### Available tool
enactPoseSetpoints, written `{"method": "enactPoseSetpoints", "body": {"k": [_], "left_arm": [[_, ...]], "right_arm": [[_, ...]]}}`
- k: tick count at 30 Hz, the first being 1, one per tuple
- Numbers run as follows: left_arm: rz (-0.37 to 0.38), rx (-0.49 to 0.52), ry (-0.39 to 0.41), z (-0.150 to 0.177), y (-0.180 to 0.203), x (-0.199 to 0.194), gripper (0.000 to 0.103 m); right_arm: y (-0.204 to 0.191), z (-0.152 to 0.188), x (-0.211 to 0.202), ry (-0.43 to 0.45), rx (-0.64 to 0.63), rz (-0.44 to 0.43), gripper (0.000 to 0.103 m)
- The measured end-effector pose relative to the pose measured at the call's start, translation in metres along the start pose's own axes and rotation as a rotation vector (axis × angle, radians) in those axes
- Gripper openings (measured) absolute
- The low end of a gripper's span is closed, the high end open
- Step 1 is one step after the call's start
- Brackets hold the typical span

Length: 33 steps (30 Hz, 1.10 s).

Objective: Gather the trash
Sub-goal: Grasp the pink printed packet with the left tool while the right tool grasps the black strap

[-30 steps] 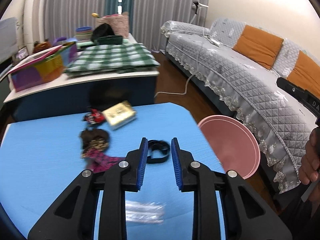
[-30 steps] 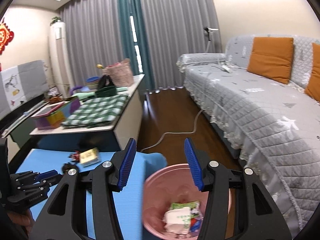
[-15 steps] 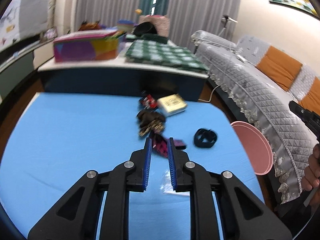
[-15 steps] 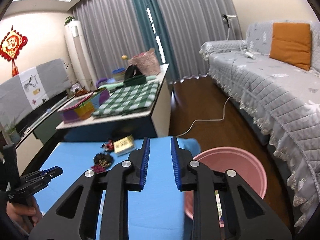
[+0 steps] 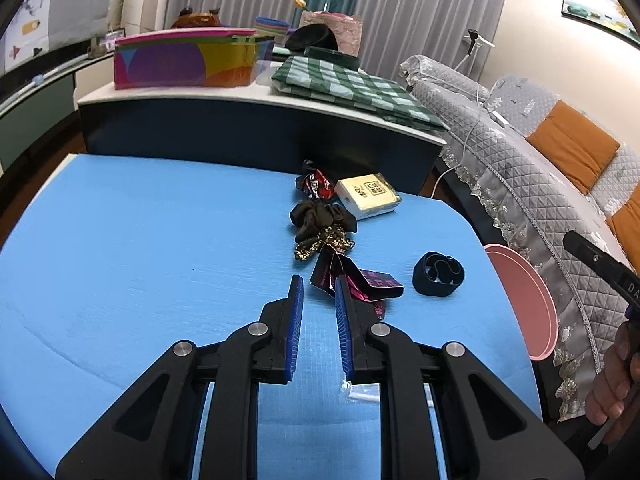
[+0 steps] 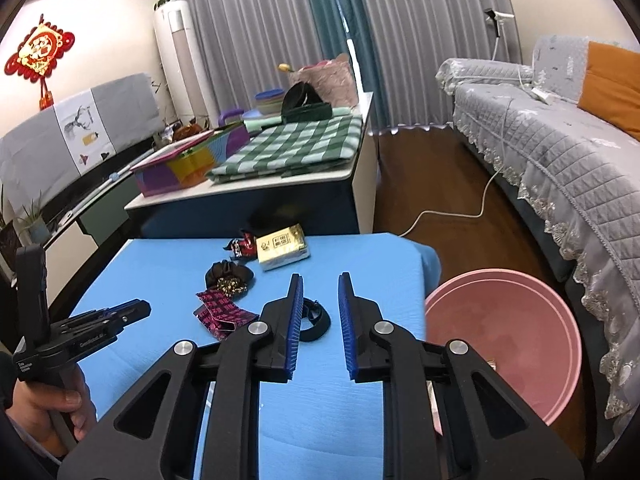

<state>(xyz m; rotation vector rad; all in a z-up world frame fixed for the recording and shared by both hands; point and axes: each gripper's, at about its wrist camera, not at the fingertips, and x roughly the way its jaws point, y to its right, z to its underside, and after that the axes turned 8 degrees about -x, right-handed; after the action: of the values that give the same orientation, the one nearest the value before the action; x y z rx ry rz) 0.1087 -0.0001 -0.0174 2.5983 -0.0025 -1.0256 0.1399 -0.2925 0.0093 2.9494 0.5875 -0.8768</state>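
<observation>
On the blue table [image 5: 140, 240], a pale tissue pack [image 5: 367, 195], a red wrapper [image 5: 316, 186], a dark scrunchie [image 5: 320, 220] and a black band [image 5: 439, 279] lie right of centre in the left wrist view. The left gripper [image 5: 318, 294] has just been closing; its jaws stand narrowly apart with nothing between them, and the magenta wrapper [image 5: 360, 280] lies just beyond its right fingertip. A clear plastic scrap [image 5: 362, 392] is partly hidden under that finger. The right gripper [image 6: 320, 292] has also just been closing and is empty, hovering over the table with the black band partly hidden behind its left finger. The pink bin [image 6: 504, 340] stands at lower right, its contents hard to make out.
</observation>
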Motion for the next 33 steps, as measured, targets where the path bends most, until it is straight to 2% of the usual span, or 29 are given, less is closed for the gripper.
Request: {"method": "enactPoseSetpoints", "body": {"k": [10,13,15,19,22,25,28,33], "left_arm": [[0.045,-0.05,-0.037,-0.003,-0.004,0.032,0.016],[0.051,-0.067,-0.054,-0.002,-0.007,0.042,0.016],[0.054,-0.078,-0.061,-0.003,-0.007,0.049,0.017],[0.07,-0.084,-0.054,-0.006,-0.004,0.054,0.018],[0.076,-0.075,-0.048,-0.007,0.001,0.059,0.026],[0.078,-0.073,-0.063,-0.007,0.004,0.067,0.027],[0.077,-0.081,-0.077,-0.006,0.004,0.074,0.031],[0.081,-0.1,-0.096,-0.006,0.001,0.082,0.031]], "right_arm": [[-0.009,0.003,0.048,-0.073,-0.013,-0.029,0.02],[-0.012,0.005,0.06,-0.098,-0.023,-0.032,0.025],[-0.012,0.006,0.066,-0.111,-0.027,-0.037,0.028],[-0.013,0.01,0.079,-0.143,-0.039,-0.046,0.047],[-0.015,0.013,0.09,-0.167,-0.053,-0.044,0.06],[-0.017,0.016,0.099,-0.192,-0.06,-0.05,0.062],[-0.021,0.018,0.106,-0.209,-0.082,-0.062,0.069],[-0.029,0.022,0.121,-0.247,-0.114,-0.077,0.071]]}}
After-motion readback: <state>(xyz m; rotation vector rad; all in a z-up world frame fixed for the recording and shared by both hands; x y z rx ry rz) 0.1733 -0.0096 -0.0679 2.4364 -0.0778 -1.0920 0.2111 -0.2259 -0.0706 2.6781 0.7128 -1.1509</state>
